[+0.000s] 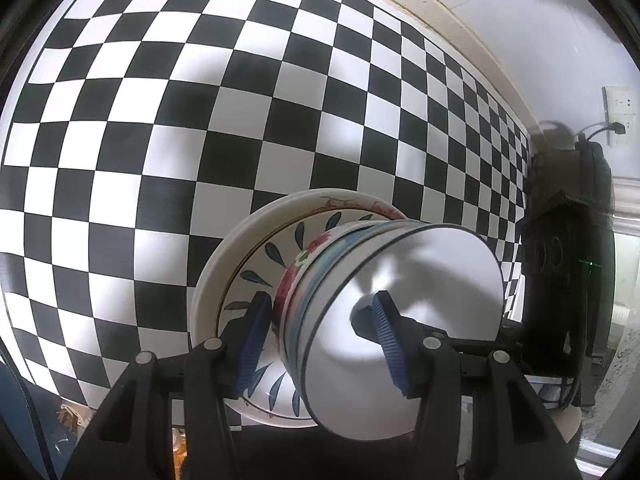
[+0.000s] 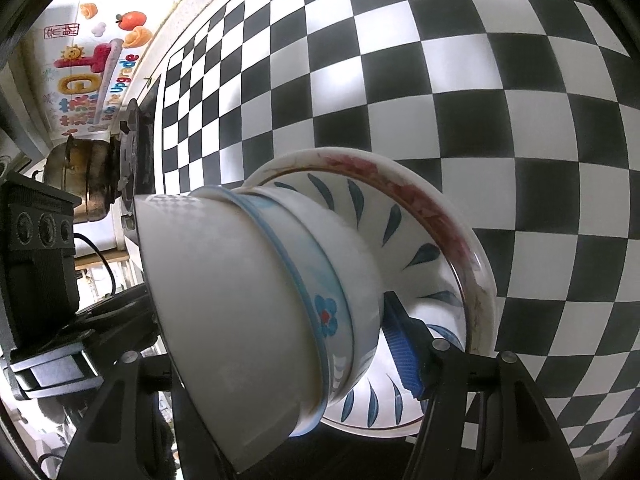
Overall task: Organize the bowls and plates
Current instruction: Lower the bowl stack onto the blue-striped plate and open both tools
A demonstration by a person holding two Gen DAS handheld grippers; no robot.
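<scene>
**Ceramic stack gripped from both sides over checkered surface**

Ceramic ware sits nested in one pile at the lower centre of both wrist views: three bowls inside one another, resting on two stacked plates, over a black-and-white checkered tabletop [image 1: 168, 92] that fills most of each frame.

Left wrist view — the left gripper [image 1: 320, 344] straddles the bowl walls. One blue ribbed pad lies against the outside of the floral bowl [image 1: 290, 280]; the other lies inside the top white bowl [image 1: 404, 292], against its inner wall. The blue-banded bowl [image 1: 316, 280] sits between these two. Jaws are part-way apart and clamped across the stacked rims. Beneath, a leaf-pattern plate [image 1: 264, 256] rests on a plate with a red-flower rim [image 1: 224, 264]. At the right edge of the frame stands a black device, the other gripper's body [image 1: 568, 272], with a wall socket [image 1: 620, 116] above it.

Right wrist view — the right gripper [image 2: 280, 368] holds the same pile from the opposite side. Only one blue pad [image 2: 404, 356] is visible, pressed against the outer side of the lowest bowl, just above the leaf-pattern plate; the other finger is hidden behind the white bowl [image 2: 224, 312]. Grip looks closed on the bowls, though the hidden pad cannot be confirmed. Upper left of the frame: a colourful wall sticker [image 2: 92, 68], a metal pot [image 2: 80, 184] on a stove burner [image 2: 132, 152].
</scene>
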